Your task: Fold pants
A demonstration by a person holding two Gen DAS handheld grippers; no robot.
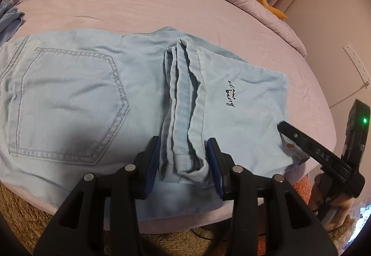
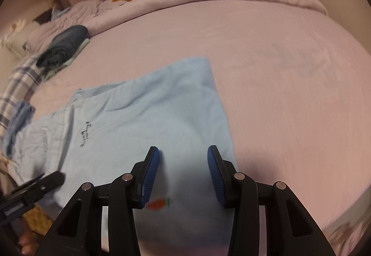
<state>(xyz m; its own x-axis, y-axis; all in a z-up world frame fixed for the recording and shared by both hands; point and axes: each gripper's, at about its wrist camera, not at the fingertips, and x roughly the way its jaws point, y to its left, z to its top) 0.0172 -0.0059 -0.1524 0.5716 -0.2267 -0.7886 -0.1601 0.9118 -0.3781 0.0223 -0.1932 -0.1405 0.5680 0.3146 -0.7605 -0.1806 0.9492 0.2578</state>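
Here the pants (image 1: 92, 93) lie half-folded on the bed (image 1: 162, 7); the left gripper (image 1: 183, 163) stands spread astride the cuff roll (image 1: 185, 116), the right gripper (image 2: 183, 174) spread above their corner, seemingly to lift both.

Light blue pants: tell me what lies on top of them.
On the light blue pants, their own leg cuffs lie folded back across the middle, between the left tool's open pads. What the cuffs cover is hidden.

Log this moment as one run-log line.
stage: mid-fold | pants: on bed, hems folded over | left gripper: open, straddling hems | right gripper: open
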